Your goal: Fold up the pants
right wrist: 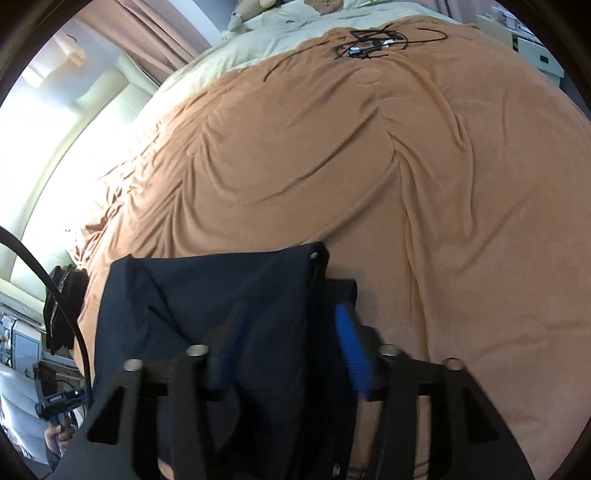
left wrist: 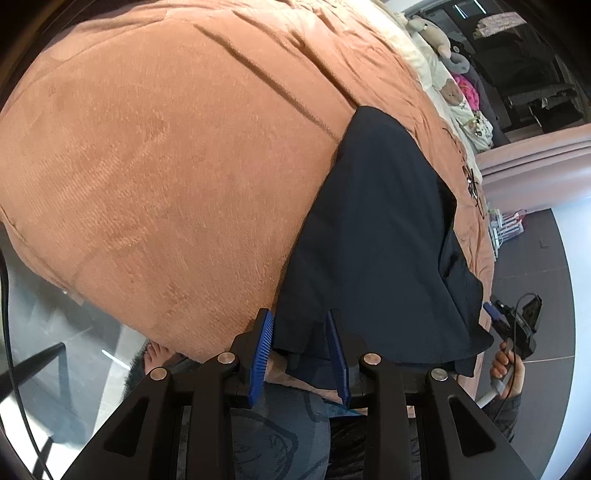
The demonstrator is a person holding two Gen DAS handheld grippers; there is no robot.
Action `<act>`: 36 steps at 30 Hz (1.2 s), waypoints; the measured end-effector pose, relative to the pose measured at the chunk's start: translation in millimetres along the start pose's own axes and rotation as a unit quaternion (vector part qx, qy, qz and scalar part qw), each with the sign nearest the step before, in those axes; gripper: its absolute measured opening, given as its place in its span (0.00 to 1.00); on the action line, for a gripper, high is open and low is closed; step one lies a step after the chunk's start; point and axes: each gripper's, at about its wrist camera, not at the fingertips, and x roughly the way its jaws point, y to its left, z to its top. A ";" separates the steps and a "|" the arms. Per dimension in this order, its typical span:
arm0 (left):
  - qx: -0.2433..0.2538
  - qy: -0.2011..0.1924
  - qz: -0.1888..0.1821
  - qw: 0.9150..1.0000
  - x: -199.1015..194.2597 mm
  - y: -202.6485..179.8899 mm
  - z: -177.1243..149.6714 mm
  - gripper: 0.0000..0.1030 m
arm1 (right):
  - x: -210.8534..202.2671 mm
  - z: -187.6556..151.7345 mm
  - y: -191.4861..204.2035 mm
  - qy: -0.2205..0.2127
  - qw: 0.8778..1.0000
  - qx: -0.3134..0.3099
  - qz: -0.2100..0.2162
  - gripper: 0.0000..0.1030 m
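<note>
Dark navy pants point(left wrist: 376, 236) lie on an orange-brown blanket point(left wrist: 166, 166) on a bed, stretching away from me toward the far right. My left gripper point(left wrist: 300, 325) has blue-padded fingers either side of the near edge of the pants, with a gap between the pads. In the right wrist view the pants point(right wrist: 221, 295) drape over and between the fingers of my right gripper point(right wrist: 291, 325); a snap button shows at the top corner. The right gripper's left pad is partly hidden by cloth. The right gripper also shows in the left wrist view point(left wrist: 498, 317) at the pants' far edge.
Black cables point(right wrist: 369, 40) lie on the blanket point(right wrist: 369, 166) at the far end. Stuffed toys point(left wrist: 436, 33) and pillows sit at the head of the bed. Grey tiled floor point(left wrist: 532, 258) lies beside the bed. A padded headboard point(right wrist: 74, 147) is at left.
</note>
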 end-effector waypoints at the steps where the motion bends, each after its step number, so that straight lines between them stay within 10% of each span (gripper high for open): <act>1: 0.001 -0.001 -0.001 1.000 -1.2 0.3 0.4 0.32 | -4.3 -5.8 2.2 0.000 1.000 -0.003 0.003 0.50; 8: 0.007 -0.021 -0.009 1.000 -9.7 -3.1 3.3 0.45 | -19.8 -24.3 24.0 0.003 0.998 -0.044 0.040 0.50; 36: -0.015 -0.033 -0.013 0.999 -3.1 9.4 3.1 0.45 | 127.1 11.0 162.5 0.153 0.947 -0.282 -0.018 0.57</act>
